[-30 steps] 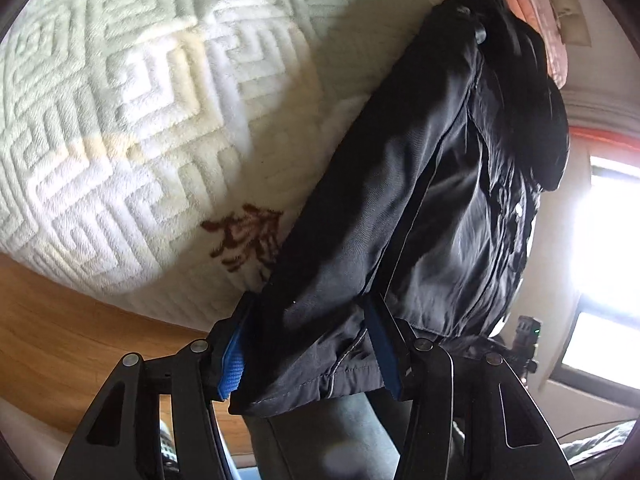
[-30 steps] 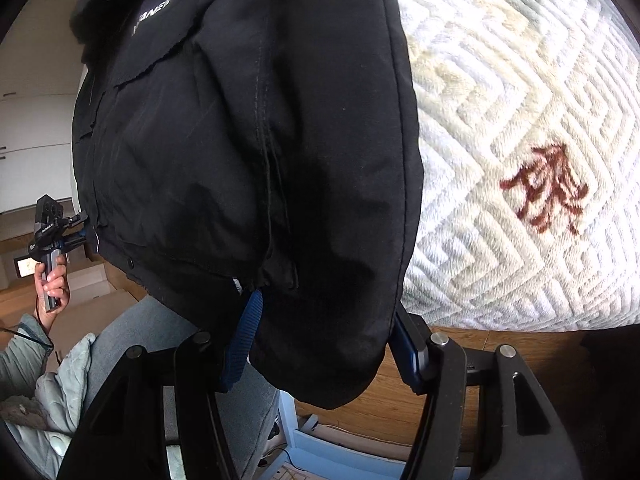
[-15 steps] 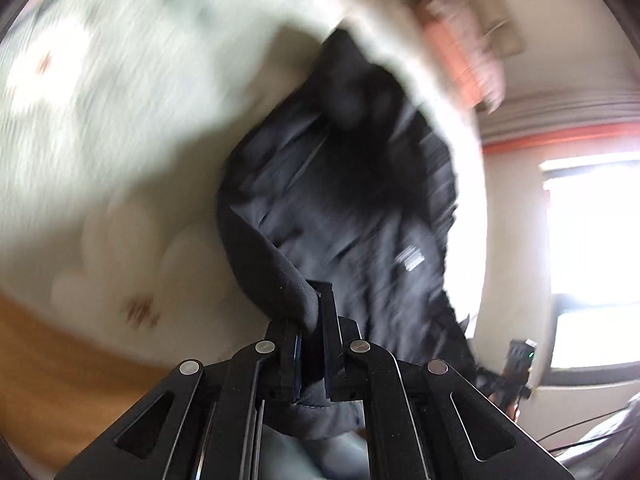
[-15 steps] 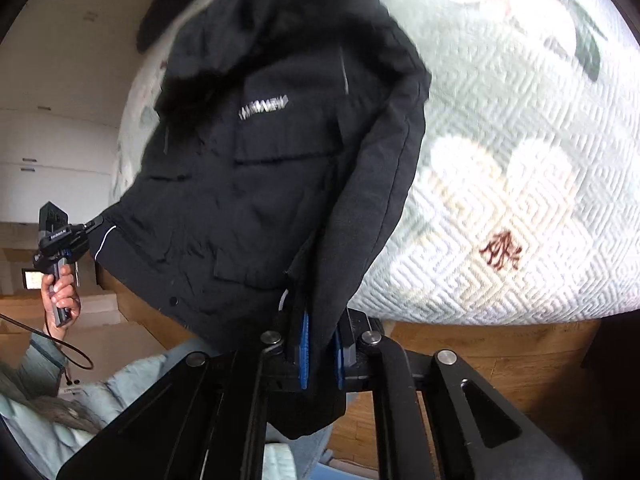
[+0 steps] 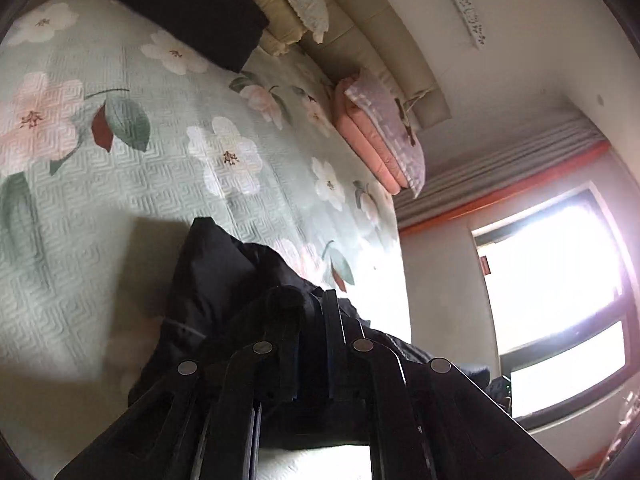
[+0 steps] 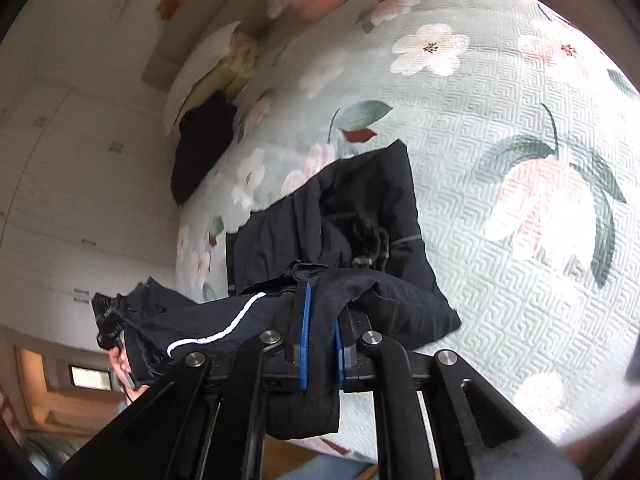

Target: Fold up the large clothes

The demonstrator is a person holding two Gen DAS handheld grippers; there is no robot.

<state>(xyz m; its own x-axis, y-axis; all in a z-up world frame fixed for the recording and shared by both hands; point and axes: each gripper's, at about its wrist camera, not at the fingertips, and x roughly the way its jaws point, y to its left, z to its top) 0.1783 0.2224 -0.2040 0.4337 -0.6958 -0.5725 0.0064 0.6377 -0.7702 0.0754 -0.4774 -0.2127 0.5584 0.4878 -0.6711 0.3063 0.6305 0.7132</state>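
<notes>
Between both tools' fingers, black jacket (image 6: 360,216).

Place: home bedroom | Shown by: floral quilted bedspread (image 5: 120,184), padded headboard (image 5: 380,60), folded pink bedding (image 5: 372,140), window (image 5: 560,288), fitted wardrobes (image 6: 72,184)

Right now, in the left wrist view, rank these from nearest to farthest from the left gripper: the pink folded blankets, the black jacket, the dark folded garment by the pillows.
1. Black jacket: clamped in the left gripper, bottom centre.
2. Pink folded blankets: right bed edge, by the headboard.
3. Dark folded garment: top left, against the pillows.
</notes>
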